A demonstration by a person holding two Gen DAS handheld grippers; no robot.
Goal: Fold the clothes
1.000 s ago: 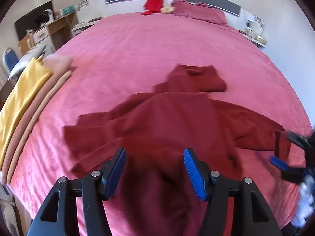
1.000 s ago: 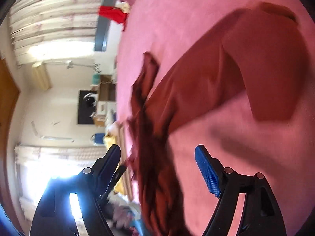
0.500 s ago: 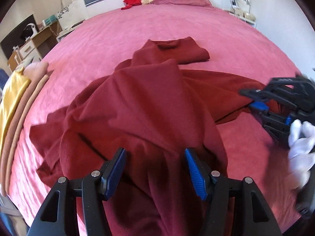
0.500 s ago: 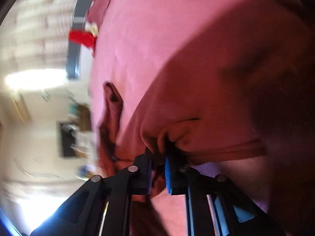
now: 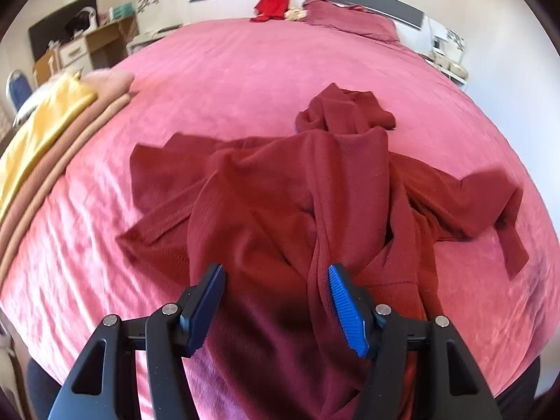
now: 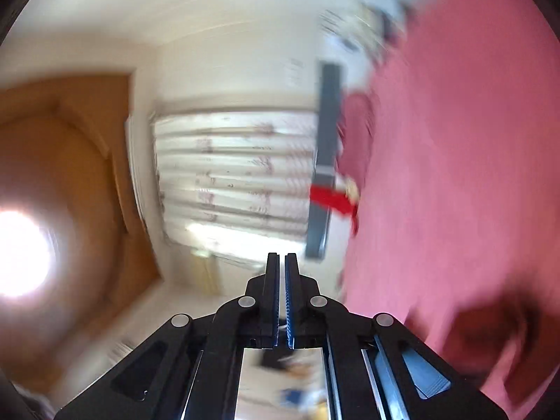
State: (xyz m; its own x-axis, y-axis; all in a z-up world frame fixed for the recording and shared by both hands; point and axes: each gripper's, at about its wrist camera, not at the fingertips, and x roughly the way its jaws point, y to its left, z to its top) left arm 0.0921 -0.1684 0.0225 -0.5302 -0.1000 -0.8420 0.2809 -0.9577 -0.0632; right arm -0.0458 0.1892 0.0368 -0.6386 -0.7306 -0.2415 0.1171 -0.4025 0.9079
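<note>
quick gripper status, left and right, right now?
Left gripper: open, hovering over the crumpled dark red knit garment on the pink bedspread, holding nothing.
Right gripper: shut, nothing visible between its fingers.

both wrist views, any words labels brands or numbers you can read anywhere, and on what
None can be read in either view.
Dark red garment: no tag or print shows.
Folded clothes pile at the bed's left edge: no label visible.
Items on the desk: too small to read.
Left gripper and right gripper: no markings visible.
The right wrist view is motion-blurred; the curtain shows only a smeared pattern.
</note>
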